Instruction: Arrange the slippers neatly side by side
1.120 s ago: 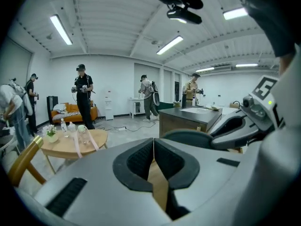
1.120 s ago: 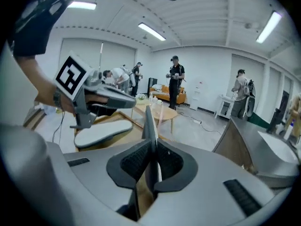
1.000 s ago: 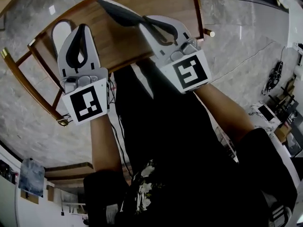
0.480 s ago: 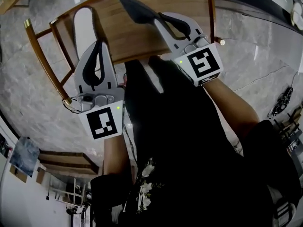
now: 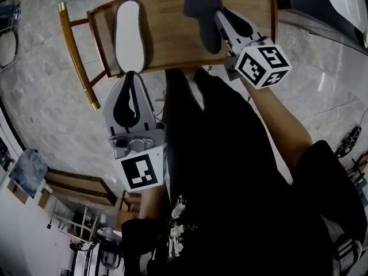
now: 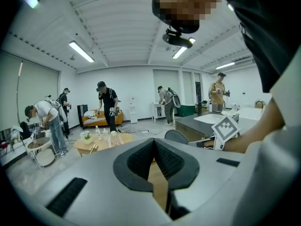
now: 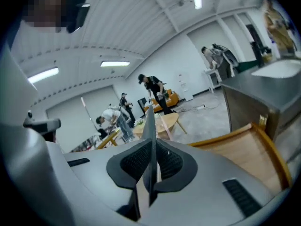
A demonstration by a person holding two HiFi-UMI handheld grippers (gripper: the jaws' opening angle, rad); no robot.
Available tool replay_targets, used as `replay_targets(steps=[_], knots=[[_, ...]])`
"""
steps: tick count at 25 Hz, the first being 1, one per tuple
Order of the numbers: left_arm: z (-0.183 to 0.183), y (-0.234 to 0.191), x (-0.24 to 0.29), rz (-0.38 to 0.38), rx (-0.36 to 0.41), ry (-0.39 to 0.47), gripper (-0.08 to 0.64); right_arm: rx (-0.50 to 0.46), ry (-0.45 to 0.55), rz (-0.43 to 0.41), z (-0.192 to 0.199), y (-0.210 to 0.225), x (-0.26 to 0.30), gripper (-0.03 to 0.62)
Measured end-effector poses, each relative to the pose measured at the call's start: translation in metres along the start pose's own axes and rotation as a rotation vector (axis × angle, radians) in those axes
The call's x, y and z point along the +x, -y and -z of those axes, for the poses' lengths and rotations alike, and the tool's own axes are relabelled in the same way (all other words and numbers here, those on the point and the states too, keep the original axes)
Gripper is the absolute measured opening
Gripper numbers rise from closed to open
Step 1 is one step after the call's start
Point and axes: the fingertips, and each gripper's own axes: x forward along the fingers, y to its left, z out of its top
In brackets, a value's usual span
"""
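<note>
A white slipper [image 5: 129, 36] lies sole-up on the left part of the wooden seat [image 5: 172, 36]. My left gripper [image 5: 131, 76] hangs just short of the seat's near edge, below that slipper, shut with nothing between its pads [image 6: 154, 147]. My right gripper [image 5: 221, 20] is over the right part of the seat, shut on a dark grey slipper [image 5: 201, 7] that sticks out past the fingertips. In the right gripper view [image 7: 151, 166] this grey slipper [image 7: 150, 126] shows edge-on as a thin dark sheet pinched between the pads.
The seat has a wooden frame with brass-tipped corners [image 5: 75, 50] and stands on a grey marble floor [image 5: 46, 114]. A dark counter [image 5: 322, 10] lies to the right. Several people, a low round table [image 6: 101, 142] and an orange sofa stand farther off.
The left gripper has drawn back from beside the white slipper to below the seat's near edge. The right gripper has carried the grey slipper to the right, farther over the seat.
</note>
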Motion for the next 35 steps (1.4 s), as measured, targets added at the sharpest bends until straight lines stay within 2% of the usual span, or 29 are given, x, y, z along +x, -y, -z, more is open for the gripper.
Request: replay_targets(steps=[3,5,8,12,18,22,29,32,35], knots=[[0.005,0.006,0.002,0.014,-0.025,-0.014,0.003,0.163,0.006,0.026,0.011,0.017,0.005,0.028],[0.013,0.008,-0.001,0.033,-0.024,-0.036,0.003,0.184,-0.015,0.028,0.025,0.019,0.007,0.028],[0.024,0.010,0.000,0.053,-0.022,-0.060,0.003,0.138,-0.053,0.029,0.040,0.018,0.010,0.028],[0.028,0.014,0.006,0.078,-0.007,-0.066,0.003,0.056,-0.107,0.071,0.053,0.027,0.011,0.028],[0.035,0.018,0.014,0.112,-0.009,-0.072,0.003,0.050,-0.122,0.097,0.061,0.038,0.015,0.028],[0.042,0.023,0.018,0.143,0.007,-0.090,0.003,-0.001,-0.166,0.146,0.071,0.050,0.014,0.029],[0.051,0.028,0.020,0.158,-0.002,-0.104,0.003,-0.079,-0.194,0.139,0.078,0.045,0.034,0.031],[0.055,0.028,0.019,0.161,-0.001,-0.111,0.003,-0.093,-0.196,0.180,0.081,0.051,0.036,0.043],[0.061,0.028,0.019,0.159,-0.012,-0.125,0.003,-0.157,-0.214,0.246,0.086,0.062,0.031,0.060]])
